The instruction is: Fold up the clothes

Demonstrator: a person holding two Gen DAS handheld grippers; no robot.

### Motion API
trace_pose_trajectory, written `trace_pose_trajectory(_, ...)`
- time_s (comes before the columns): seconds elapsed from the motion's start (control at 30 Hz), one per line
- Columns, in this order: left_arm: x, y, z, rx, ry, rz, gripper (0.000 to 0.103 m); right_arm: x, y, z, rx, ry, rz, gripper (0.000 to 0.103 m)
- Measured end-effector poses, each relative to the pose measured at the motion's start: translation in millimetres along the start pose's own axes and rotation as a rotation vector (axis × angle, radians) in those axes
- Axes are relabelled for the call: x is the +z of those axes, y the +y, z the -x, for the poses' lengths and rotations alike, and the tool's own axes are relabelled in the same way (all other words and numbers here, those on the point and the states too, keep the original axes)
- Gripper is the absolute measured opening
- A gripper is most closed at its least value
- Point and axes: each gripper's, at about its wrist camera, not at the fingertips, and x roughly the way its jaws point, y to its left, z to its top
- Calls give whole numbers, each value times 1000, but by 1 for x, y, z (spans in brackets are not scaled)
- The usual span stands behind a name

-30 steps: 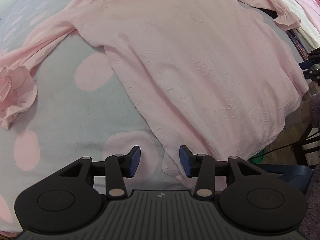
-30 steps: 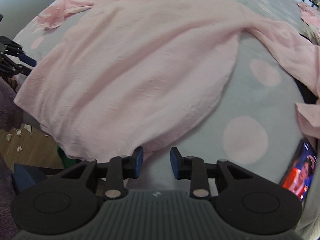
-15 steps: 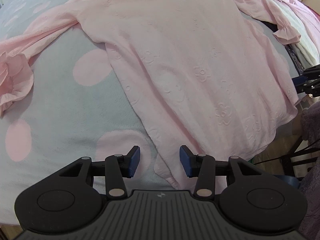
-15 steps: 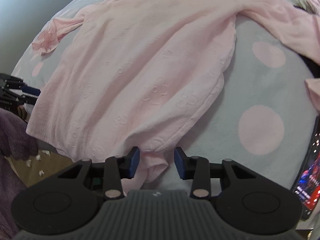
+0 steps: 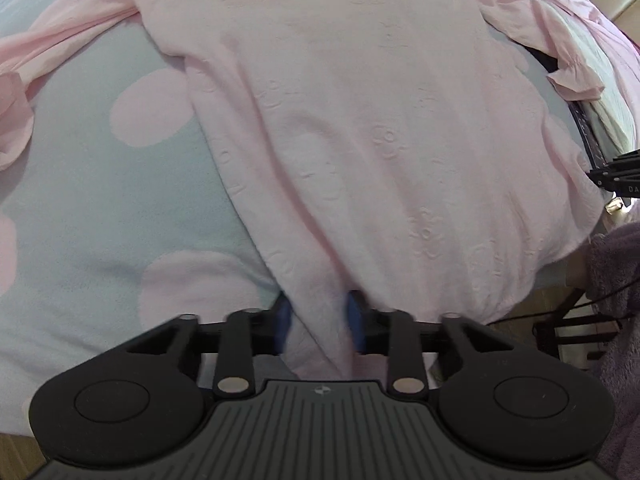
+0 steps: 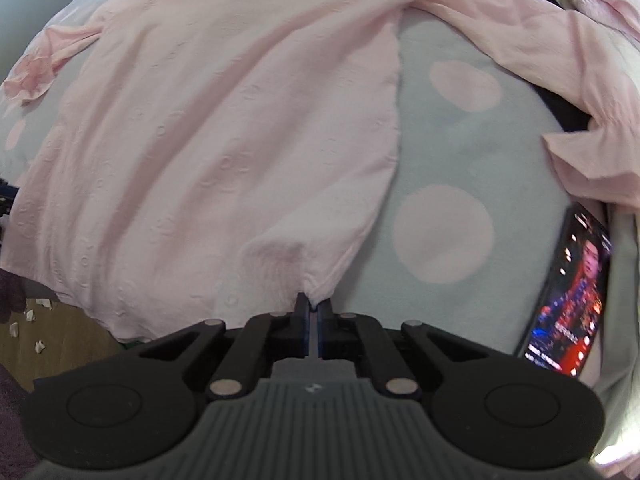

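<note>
Right wrist view: your right gripper (image 6: pixel 314 312) now has its jaws pressed together on the hem corner of the pink blouse (image 6: pixel 224 132), where half a second ago they stood apart with the hem only lying between them; a small pucker of cloth rises just beyond the tips. The blouse lies spread flat on the grey bedspread (image 6: pixel 472 152) with pink dots, its hem at the bed's near edge and its sleeves trailing off to either side. A lit phone (image 6: pixel 568 292) rests on the bedspread to the right of the blouse, apart from it. In the left wrist view, your left gripper (image 5: pixel 320 320) has come forward since a moment ago so that the other hem corner of the blouse (image 5: pixel 360 128) sits between its blue pads (image 5: pixel 283 322), but the jaws are apart and only partly closed, not yet pinching. So one corner looks secured and the other is about to be. Once both hold, you can probably lift the hem and carry it toward the collar for the first fold.
</note>
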Motion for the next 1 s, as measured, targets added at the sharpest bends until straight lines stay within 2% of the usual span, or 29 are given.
trace_pose_trajectory(0.07, 0, 0, 3, 2, 5, 7, 5, -1, -3, 1, 8, 1, -16, 3)
trace_pose_trajectory(0.27, -3, 10, 42, -50, -31, 74, 3, 4, -8, 25, 51, -7, -32, 2)
trace_pose_trajectory(0.43, -8, 34, 86, -64, -65, 173, 3, 9, -12, 52, 24, 2, -5, 1)
trace_pose_trajectory(0.5, -13, 47, 95, -37, -54, 210, 3, 9, -20, 59, -21, 22, -1, 1)
trace_pose_trajectory(0.67, -23, 73, 77, 63, 62, 273, 3, 2, -42, 37, -101, 158, -25, 1)
trace_pose_trajectory(0.73, -29, 82, 65, 61, 106, 288, 2, -5, -50, 24, -107, 212, -30, 0)
trace_pose_trajectory(0.9, -35, 76, 28, 93, 234, 229, 3, -19, -54, 0, -119, 301, -14, 0)
trace_pose_trajectory(1.0, -31, 77, 22, 113, 251, 223, 3, -23, -47, -4, -112, 318, 21, 0)
